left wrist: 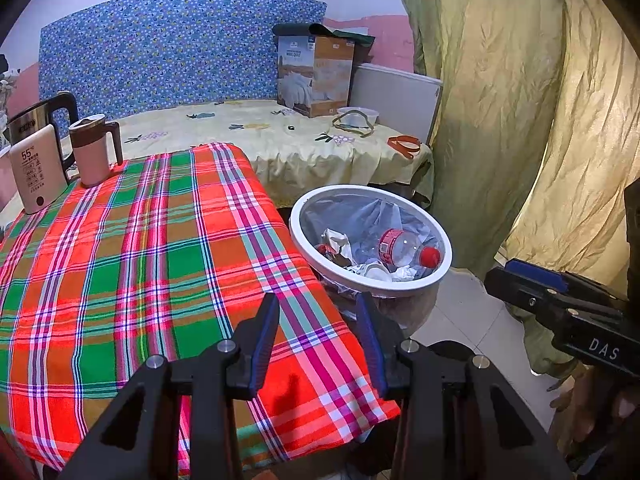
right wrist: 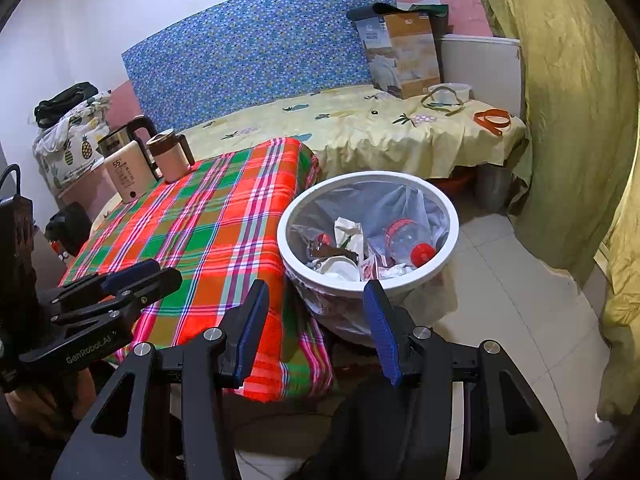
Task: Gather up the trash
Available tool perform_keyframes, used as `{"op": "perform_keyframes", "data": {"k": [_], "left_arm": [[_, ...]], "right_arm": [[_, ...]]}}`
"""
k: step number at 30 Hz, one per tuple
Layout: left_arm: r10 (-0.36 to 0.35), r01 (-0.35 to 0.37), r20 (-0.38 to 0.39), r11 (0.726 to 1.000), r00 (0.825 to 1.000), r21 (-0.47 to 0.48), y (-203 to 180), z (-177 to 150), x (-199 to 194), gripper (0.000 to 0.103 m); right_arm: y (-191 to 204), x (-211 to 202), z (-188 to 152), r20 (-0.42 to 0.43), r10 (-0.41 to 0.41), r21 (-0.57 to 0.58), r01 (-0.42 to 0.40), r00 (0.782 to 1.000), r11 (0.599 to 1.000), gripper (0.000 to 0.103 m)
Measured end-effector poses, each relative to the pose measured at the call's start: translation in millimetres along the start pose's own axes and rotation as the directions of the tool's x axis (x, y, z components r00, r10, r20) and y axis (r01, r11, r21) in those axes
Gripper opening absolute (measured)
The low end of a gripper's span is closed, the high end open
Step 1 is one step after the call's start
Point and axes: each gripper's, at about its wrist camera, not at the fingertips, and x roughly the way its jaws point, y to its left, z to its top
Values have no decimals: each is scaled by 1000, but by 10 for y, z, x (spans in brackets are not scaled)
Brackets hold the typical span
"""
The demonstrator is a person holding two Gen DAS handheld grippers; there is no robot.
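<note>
On the table (left wrist: pixel 120 248) nothing looked like trash anymore, just a kettle (left wrist: pixel 40 120) and mug (left wrist: pixel 94 148). Beside it the bin (right wrist: pixel 292 256) already held a bottle (right wrist: pixel 408 240) and crumpled wrappers (right wrist: pixel 350 236). Left gripper (left wrist: pixel 318 316) and right gripper (right wrist: pixel 316 304) both hung apart, empty, so I'd call it basically done.

Your left tongs (left wrist: pixel 318 316) are hovering with jaws apart and empty over the corner of the plaid-covered desk (left wrist: pixel 132 248). Just beside it, the white trash bin (left wrist: pixel 304 236) is holding a red-capped plastic bottle (left wrist: pixel 404 246) and crumpled paper (left wrist: pixel 336 240). Your right tongs (left wrist: pixel 560 304) are showing at the right edge.
</note>
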Motion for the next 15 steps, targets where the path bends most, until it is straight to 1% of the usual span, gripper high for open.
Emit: {"op": "perform_keyframes", "data": {"k": [15], "left_arm": [[3,-3,-3,1000,1000,-2,16,2,7,41]], "right_arm": [[-7,-13,7,-2,1,1,-1,1000,1000,51]]}}
